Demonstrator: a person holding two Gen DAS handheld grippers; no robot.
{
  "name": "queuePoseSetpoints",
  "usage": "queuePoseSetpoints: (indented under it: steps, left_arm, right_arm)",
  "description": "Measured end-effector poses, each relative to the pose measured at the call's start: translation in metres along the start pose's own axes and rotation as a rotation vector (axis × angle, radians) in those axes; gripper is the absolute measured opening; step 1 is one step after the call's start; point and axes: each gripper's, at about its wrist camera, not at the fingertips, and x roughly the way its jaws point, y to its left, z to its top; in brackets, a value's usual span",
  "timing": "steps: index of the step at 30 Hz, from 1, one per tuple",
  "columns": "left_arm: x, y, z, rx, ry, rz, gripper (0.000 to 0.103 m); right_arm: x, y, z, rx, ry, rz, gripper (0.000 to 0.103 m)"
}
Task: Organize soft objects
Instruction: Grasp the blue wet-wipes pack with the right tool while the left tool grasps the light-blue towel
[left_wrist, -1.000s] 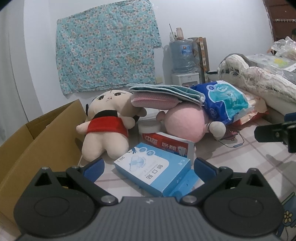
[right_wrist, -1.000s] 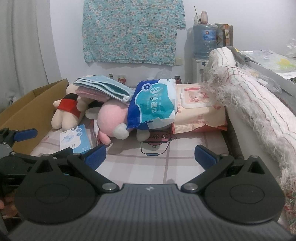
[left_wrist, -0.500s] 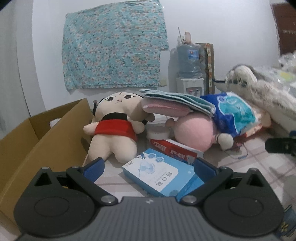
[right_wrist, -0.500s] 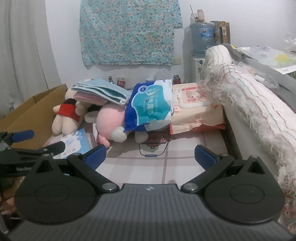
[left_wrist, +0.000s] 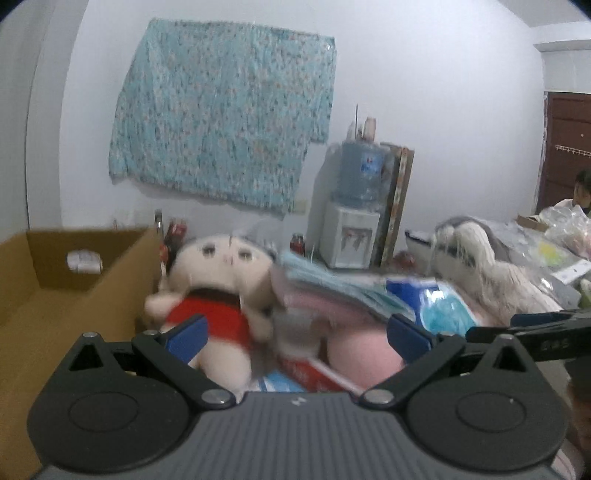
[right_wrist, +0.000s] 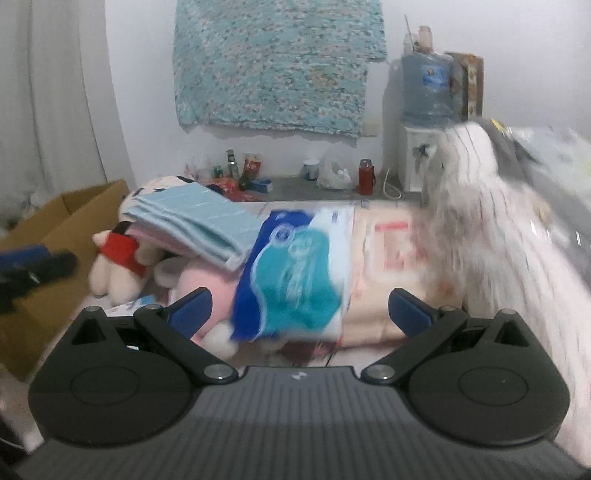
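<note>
Both wrist views look low and forward, sharing the plush doll pile.

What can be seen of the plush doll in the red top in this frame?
The plush doll is cream-coloured, with a round head, two small dark eyes, dark hair, a dark collar band and a red top. It looks soft and stuffed, with stubby arms spread and pale legs pointing toward the camera. It leans back beside the cardboard box, with the folded blue towels resting over its head side. Motion blur hides finer detail. The left tongs are open in front of it, not touching it.
</note>
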Motion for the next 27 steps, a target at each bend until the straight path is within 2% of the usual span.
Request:
queuePoseSetpoints:
  steps: [5,11,17,23,27]
  left_arm:
    - [0.019,0.006,0.026,-0.007,0.014,0.012,0.103]
    - [0.043,0.002,0.045,0.018,0.055,0.036,0.103]
    - [0.055,0.001,0.047,0.035,0.073,0.044,0.103]
    - [0.057,0.001,0.042,0.039,0.081,0.037,0.103]
    - [0.064,-0.002,0.044,0.045,0.078,0.031,0.103]
  right_arm:
    - [0.026,-0.007,0.017,-0.034,0.012,0.04,0.102]
    - [0.05,-0.022,0.006,-0.014,0.075,0.078,0.102]
    - [0.059,-0.03,0.01,0.032,0.088,0.109,0.102]
    - [0.076,-0.01,0.018,-0.063,0.114,0.094,0.102]
    - [0.093,-0.003,0.019,-0.046,0.164,0.107,0.102]
